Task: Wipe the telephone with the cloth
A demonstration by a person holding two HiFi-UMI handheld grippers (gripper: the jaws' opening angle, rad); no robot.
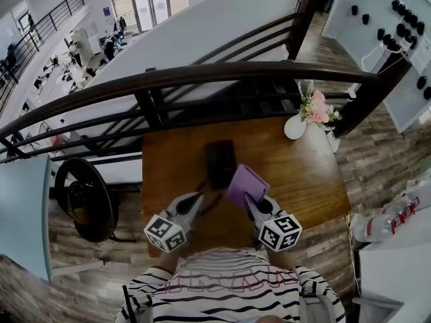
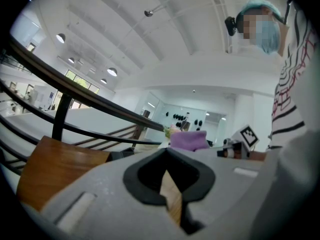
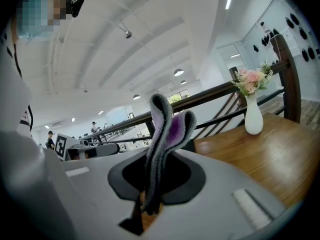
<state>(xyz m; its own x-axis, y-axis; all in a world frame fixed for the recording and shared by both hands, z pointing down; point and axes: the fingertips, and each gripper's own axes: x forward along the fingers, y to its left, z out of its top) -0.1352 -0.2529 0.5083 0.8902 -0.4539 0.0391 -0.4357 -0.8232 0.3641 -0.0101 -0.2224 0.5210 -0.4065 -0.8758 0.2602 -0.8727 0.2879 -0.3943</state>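
Fuzzy folded cloth (image 3: 168, 130) in right tongs (image 3: 149, 198)

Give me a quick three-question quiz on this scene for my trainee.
1. True or false: the right tool is shut on the purple cloth.
2. Pick one: on the table, the vase of flowers stands at A) the far right corner, B) the near left corner, C) the centre.
3. Fill in: the black thing lying mid-table, just beyond the cloth, is the ____.

Key: 1 true. 2 A. 3 telephone.
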